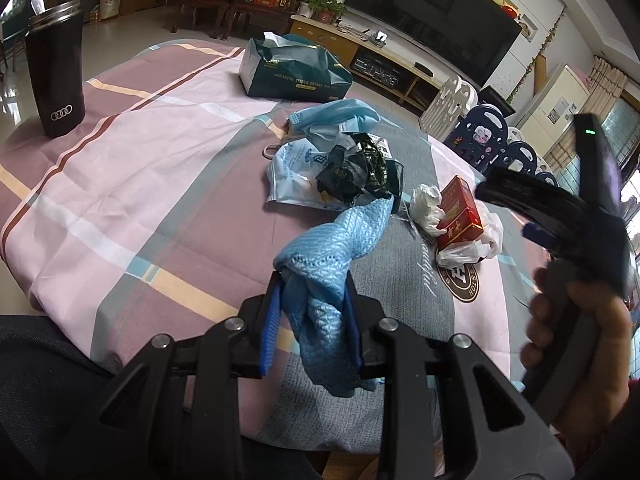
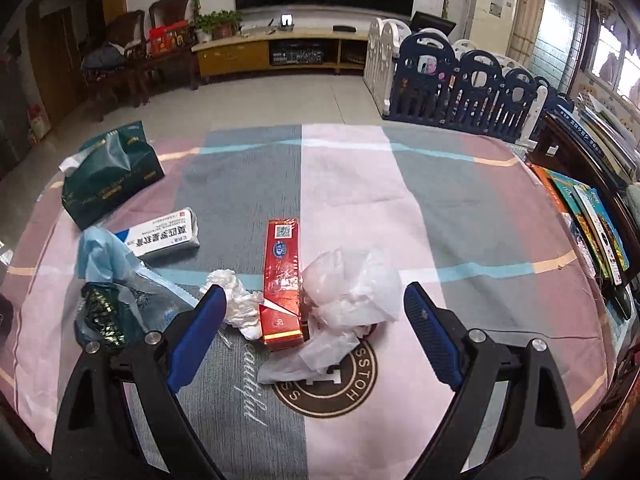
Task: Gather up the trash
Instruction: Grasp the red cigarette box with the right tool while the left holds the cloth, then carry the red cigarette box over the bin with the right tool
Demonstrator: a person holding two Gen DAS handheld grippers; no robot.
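Blue waffle-weave cloth (image 1: pixel 320 280) is clamped in the left claw (image 1: pixel 310 312), bunched and drooping over the near edge of the bench (image 2: pixel 440 184). Past it the trash sits in a loose heap mid-bench: a crumpled blue face mask (image 1: pixel 336 118), a dark crinkled foil wrapper (image 1: pixel 356 168), a wadded white tissue (image 2: pixel 236 300), a glossy red carton (image 2: pixel 282 280) and a filmy white plastic bag (image 2: pixel 352 292) touching the carton's right side. The right claw (image 2: pixel 314 300) hangs released, jaws wide, straddling carton and bag without touching. Checked pink-and-grey fabric covers the bench; its right and far stretches lie open. A green tissue pack (image 2: pixel 112 176) sits far left, a black tumbler (image 1: pixel 56 68) at the left edge.
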